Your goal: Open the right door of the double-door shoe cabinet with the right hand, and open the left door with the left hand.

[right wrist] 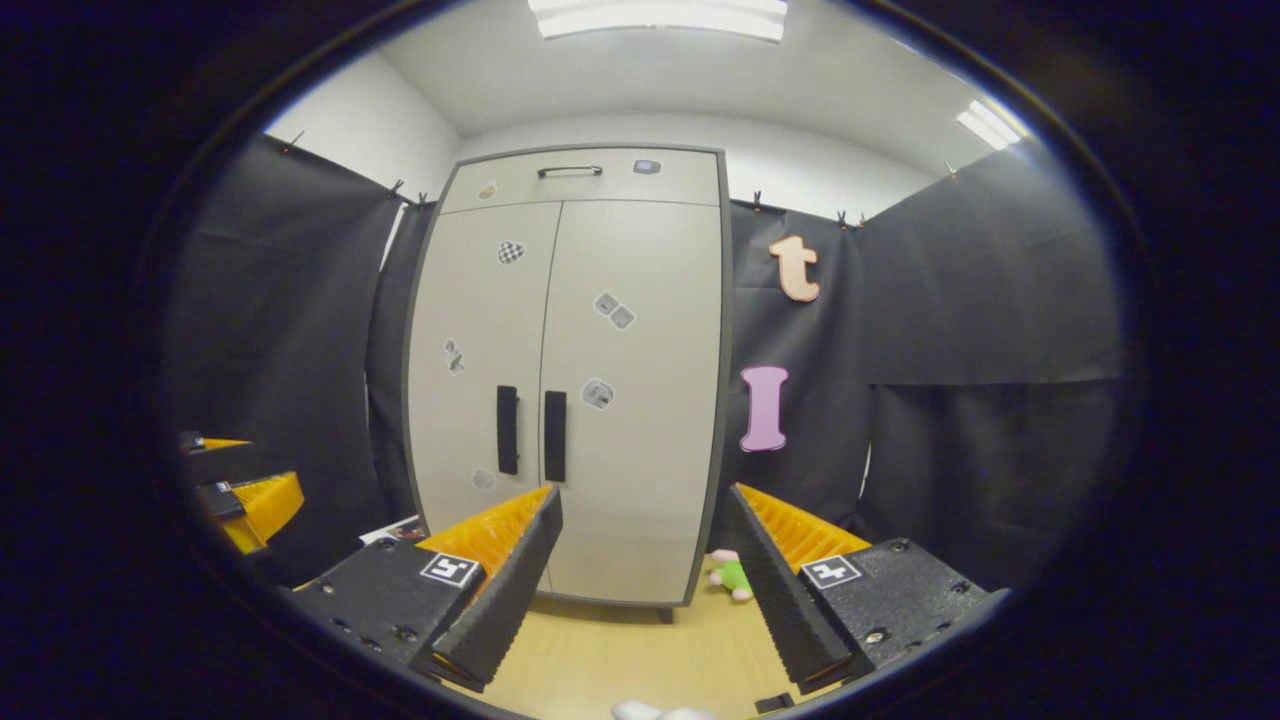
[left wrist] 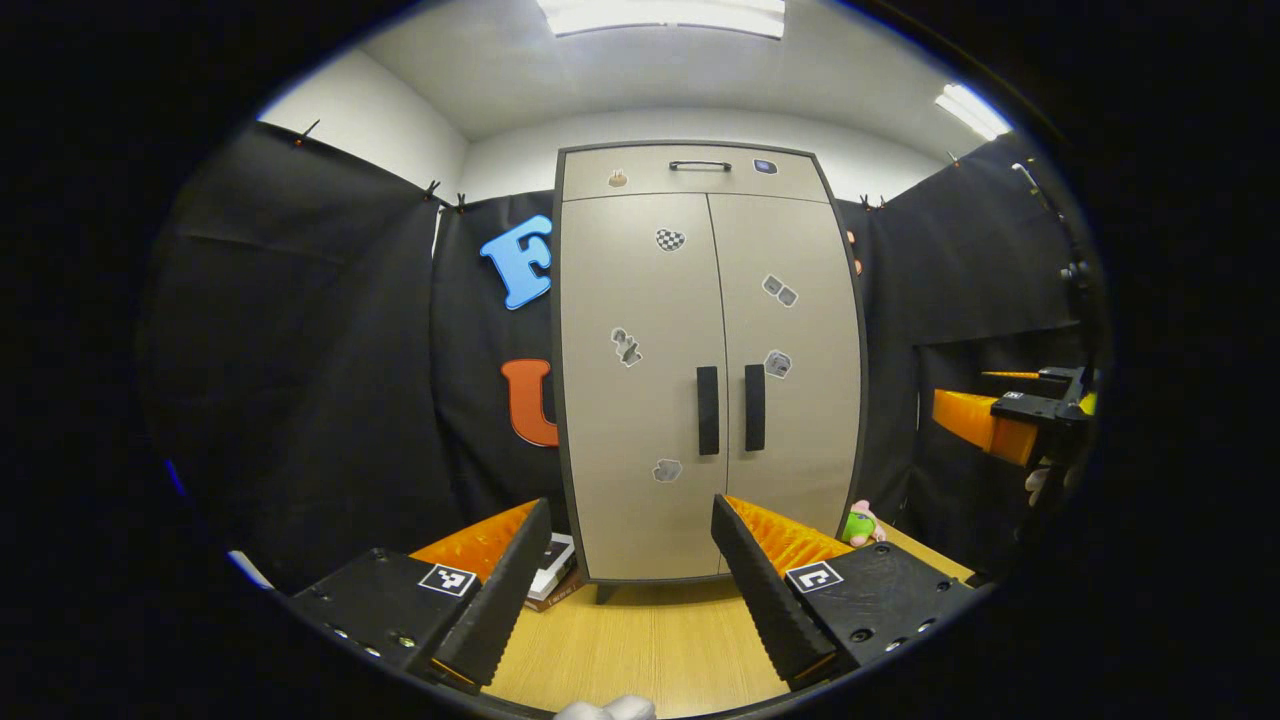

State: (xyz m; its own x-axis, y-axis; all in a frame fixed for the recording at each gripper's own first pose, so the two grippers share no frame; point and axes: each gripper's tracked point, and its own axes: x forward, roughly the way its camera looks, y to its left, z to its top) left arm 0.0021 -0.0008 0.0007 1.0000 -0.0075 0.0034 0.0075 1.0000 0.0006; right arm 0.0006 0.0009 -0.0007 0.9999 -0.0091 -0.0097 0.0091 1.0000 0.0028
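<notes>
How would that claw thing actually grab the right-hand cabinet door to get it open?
Probably by the right door's handle, a slim upright bar by the centre seam. The right gripper, open and facing the closed cabinet, would best come straight from the front, one finger on each side of the bar, then close and pull.

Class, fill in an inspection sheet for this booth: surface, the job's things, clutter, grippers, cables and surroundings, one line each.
Surface: wooden floor, bare in front of the cabinet.
Job's things: shoe cabinet upright; left door and right door both shut; two handles side by side, untouched.
Clutter: plush toy by the cabinet's right foot; books by its left foot.
Grippers: left hand-held gripper open, away from the doors; right hand-held gripper open, likewise.
Cables: nothing seen.
Surroundings: black cloth walls, ceiling lights on.
</notes>
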